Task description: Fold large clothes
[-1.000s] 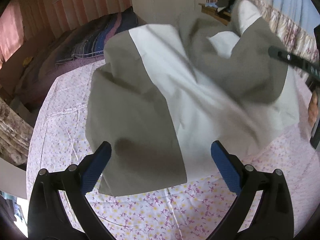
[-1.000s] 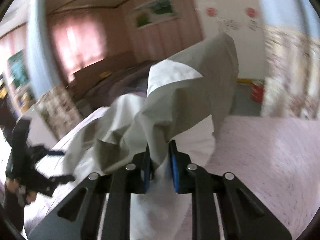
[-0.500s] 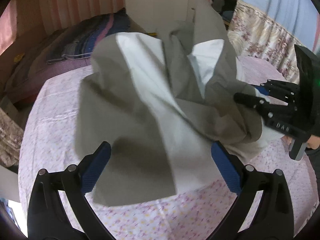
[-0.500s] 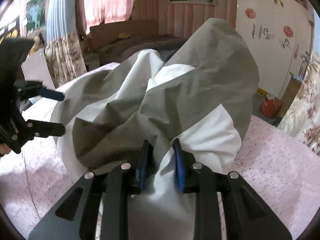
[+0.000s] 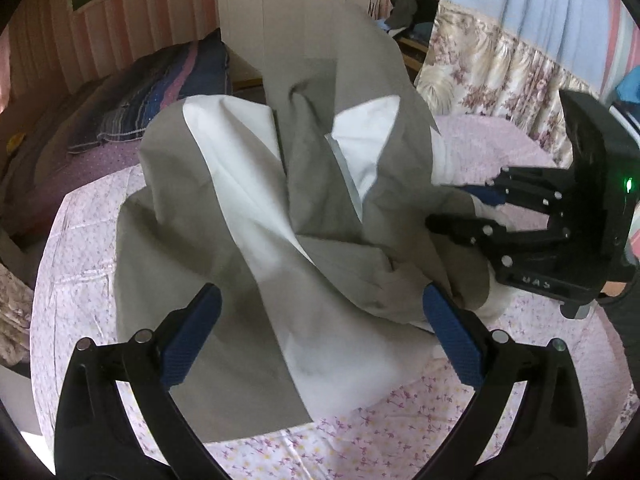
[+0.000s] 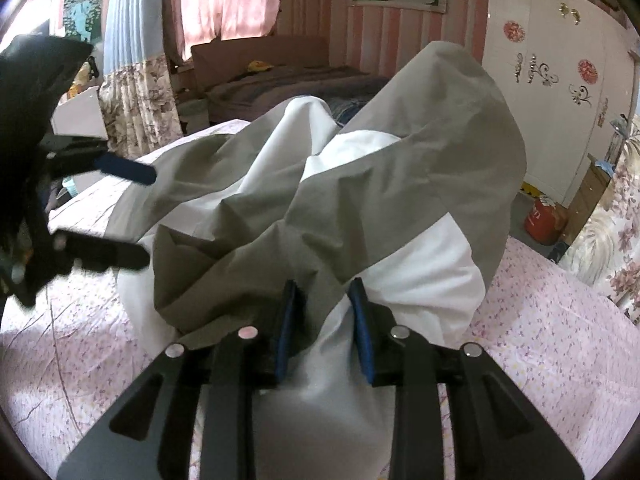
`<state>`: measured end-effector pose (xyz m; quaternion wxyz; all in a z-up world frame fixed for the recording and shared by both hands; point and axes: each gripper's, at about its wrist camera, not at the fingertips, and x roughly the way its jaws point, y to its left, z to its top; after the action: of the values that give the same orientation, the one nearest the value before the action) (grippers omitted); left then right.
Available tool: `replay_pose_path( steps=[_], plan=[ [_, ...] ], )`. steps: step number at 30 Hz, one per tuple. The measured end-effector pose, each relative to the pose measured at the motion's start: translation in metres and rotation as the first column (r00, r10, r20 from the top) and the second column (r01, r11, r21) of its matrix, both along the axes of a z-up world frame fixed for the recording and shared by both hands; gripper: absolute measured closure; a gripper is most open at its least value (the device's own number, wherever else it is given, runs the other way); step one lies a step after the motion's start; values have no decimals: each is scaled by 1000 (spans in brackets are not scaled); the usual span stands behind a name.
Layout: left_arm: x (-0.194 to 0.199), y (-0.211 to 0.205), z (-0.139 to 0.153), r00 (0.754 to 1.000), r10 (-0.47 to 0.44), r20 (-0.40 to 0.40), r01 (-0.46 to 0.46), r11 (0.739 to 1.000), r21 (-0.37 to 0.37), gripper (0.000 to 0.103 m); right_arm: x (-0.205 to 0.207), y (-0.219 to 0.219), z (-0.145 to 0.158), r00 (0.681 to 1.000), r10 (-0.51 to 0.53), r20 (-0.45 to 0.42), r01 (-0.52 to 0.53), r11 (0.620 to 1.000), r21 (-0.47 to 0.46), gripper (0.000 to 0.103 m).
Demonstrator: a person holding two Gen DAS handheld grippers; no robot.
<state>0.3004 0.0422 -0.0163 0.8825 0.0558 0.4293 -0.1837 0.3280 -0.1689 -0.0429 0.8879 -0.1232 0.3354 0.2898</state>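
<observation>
A large grey and white garment (image 5: 256,216) lies bunched on the pink floral tablecloth (image 5: 360,440), part of it raised in a peak. My left gripper (image 5: 320,320) is open and empty, its blue pads on either side of the garment's near part, just above it. My right gripper (image 6: 324,312) is shut on a bunch of the garment (image 6: 360,200), holding it up at the right side. The right gripper also shows in the left wrist view (image 5: 472,208). The left gripper shows at the left of the right wrist view (image 6: 132,212).
The round table's cloth (image 6: 560,320) spreads around the garment. A bed with a striped blanket (image 5: 152,88) lies behind. A white wardrobe (image 5: 304,8) and floral curtains (image 5: 500,64) stand at the back. A red container (image 6: 544,216) is on the floor.
My right gripper has carried the held bunch of garment leftward and nearer to the left gripper, piling the cloth up. The left gripper stays open over the near edge.
</observation>
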Motion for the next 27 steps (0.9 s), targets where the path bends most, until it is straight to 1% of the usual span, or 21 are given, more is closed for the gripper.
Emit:
replay_pose_path(
  steps=[4,7,9,11,15,16,19,20,21,22,24,27],
  plan=[
    [21,5,3,999,-38,-20,37,998,-47,3,-4,0,2,999,39,8,-39,999,-33,74],
    [45,4,-1,997,-66,-42,64,997,-34,3,-6,1,2,999,53,9,-53,998,-40,74],
    [58,1,-3,995,-92,-45,90,995,-45,3,-6,0,2,999,53,7,-53,998,-36,74],
    [70,-1,-6,994,-99,-54,95,993,-67,3,-6,2,1,999,51,11,-51,998,-37,74],
    [76,-3,-4,993,-115,-40,109,986,-124,3,-7,9,1,998,66,23,-64,995,-78,74],
    [76,-4,-4,993,-114,-37,109,986,-128,3,-7,11,1,997,70,24,-68,993,-93,74],
    [72,-8,-7,993,-110,-31,107,989,-105,3,-4,17,3,996,84,12,-81,986,-142,74],
    [70,-10,-9,993,-114,-33,110,989,-94,3,-2,17,4,996,87,-2,-86,985,-148,72],
    [70,-13,-11,993,-114,-38,111,991,-79,3,4,17,5,995,88,-45,-94,985,-142,71],
    [67,-15,-14,993,-109,-41,107,993,-47,3,8,14,6,993,92,-72,-101,986,-134,70],
    [60,-19,-18,993,-107,-43,107,994,-6,3,17,9,9,986,107,-128,-122,986,-112,69],
    [43,-21,-21,990,-131,-47,132,991,6,3,24,3,10,975,131,-178,-148,985,-85,68]
  ],
)
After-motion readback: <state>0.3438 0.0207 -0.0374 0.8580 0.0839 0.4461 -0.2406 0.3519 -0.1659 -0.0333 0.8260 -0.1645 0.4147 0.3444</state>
